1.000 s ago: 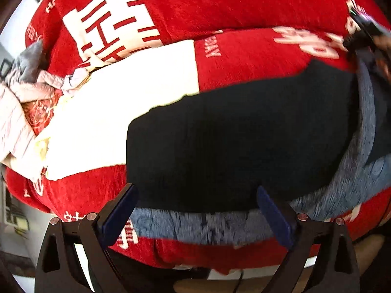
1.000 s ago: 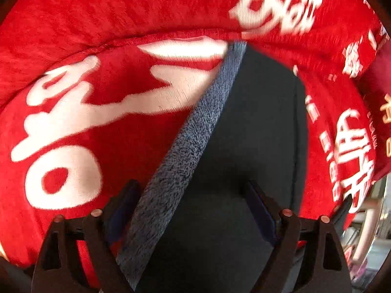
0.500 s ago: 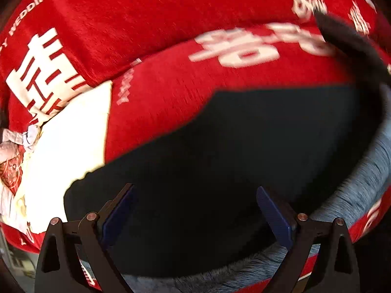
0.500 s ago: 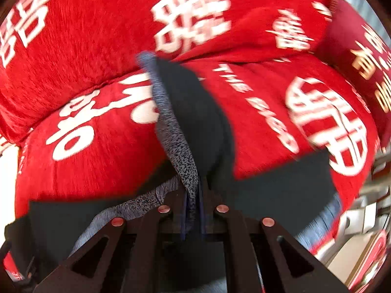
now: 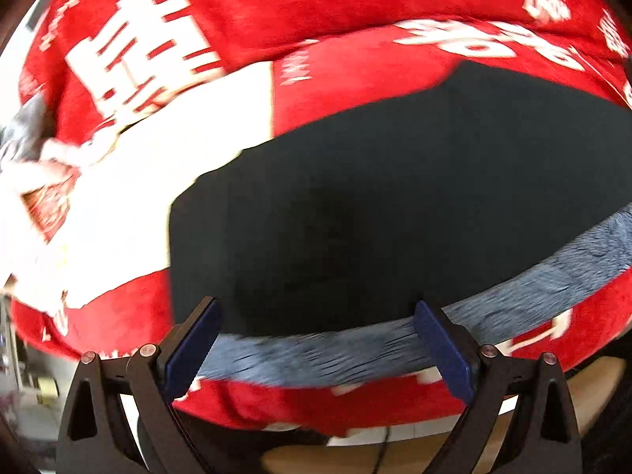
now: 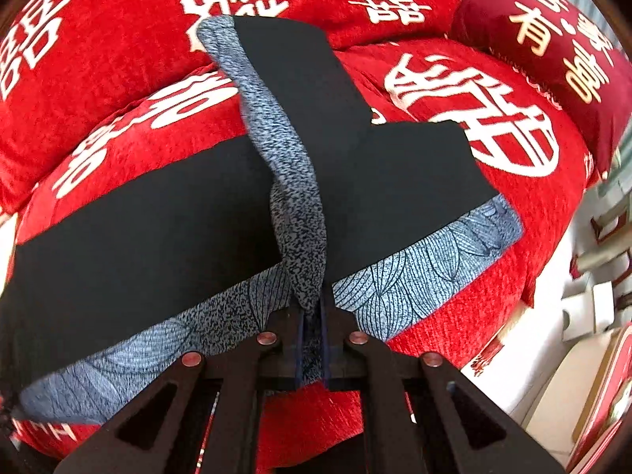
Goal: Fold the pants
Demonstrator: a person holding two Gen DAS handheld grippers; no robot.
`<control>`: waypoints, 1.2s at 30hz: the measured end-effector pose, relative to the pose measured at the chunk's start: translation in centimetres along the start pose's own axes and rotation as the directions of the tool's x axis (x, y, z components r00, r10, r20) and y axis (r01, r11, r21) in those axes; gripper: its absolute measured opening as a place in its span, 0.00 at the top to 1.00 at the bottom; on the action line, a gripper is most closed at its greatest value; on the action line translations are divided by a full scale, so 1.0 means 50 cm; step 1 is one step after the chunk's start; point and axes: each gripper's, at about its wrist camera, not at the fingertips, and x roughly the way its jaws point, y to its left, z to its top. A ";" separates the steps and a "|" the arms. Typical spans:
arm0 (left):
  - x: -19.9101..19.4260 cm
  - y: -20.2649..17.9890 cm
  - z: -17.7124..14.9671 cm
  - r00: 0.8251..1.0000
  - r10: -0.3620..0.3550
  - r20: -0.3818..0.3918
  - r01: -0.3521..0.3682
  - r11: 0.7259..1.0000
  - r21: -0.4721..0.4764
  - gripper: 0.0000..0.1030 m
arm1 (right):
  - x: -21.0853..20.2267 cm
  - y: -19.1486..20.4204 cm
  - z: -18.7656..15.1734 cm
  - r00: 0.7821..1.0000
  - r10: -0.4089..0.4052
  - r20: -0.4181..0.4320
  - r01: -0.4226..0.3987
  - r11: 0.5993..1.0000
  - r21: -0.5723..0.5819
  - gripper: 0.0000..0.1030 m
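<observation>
1. Here, the black pants (image 6: 166, 213) lay flat across a red sofa cushion (image 6: 529, 213) printed with white characters, their blue-grey patterned band (image 6: 414, 272) running along the near edge.
2. The right claw (image 6: 312, 347) was clamped on a bunched piece of that band, and one pant leg (image 6: 300, 79) rose from it toward the back cushions.
3. The left claw (image 5: 316, 347) stood wide open with nothing between its pads, hovering just above the band (image 5: 533, 296) at the near edge of the pants (image 5: 375, 205).
4. Bare red cushion lay open to the right of the pants; a dark red pillow (image 6: 553, 47) closed off the far right corner.
5. A white panel (image 5: 150, 197) lay just left of the pants.
6. The left view was blurred, so the pale bundle (image 5: 35, 173) at its left edge was hard to make out.
</observation>
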 end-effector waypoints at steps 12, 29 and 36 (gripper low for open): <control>0.014 -0.038 0.076 0.992 -0.127 -0.027 0.124 0.988 -0.090 0.05 | -0.066 -0.017 0.081 0.989 -0.032 0.144 0.042 0.997 -0.069 0.22; -0.001 -0.437 0.180 0.997 -0.077 -0.015 0.078 0.970 0.229 0.04 | 0.109 0.062 0.235 0.996 -0.094 0.005 0.093 0.978 -0.188 0.84; -0.014 -0.340 0.131 1.000 0.024 0.006 -0.025 0.969 0.245 0.04 | 0.027 -0.153 0.191 0.994 -0.059 0.094 0.054 0.997 0.054 0.92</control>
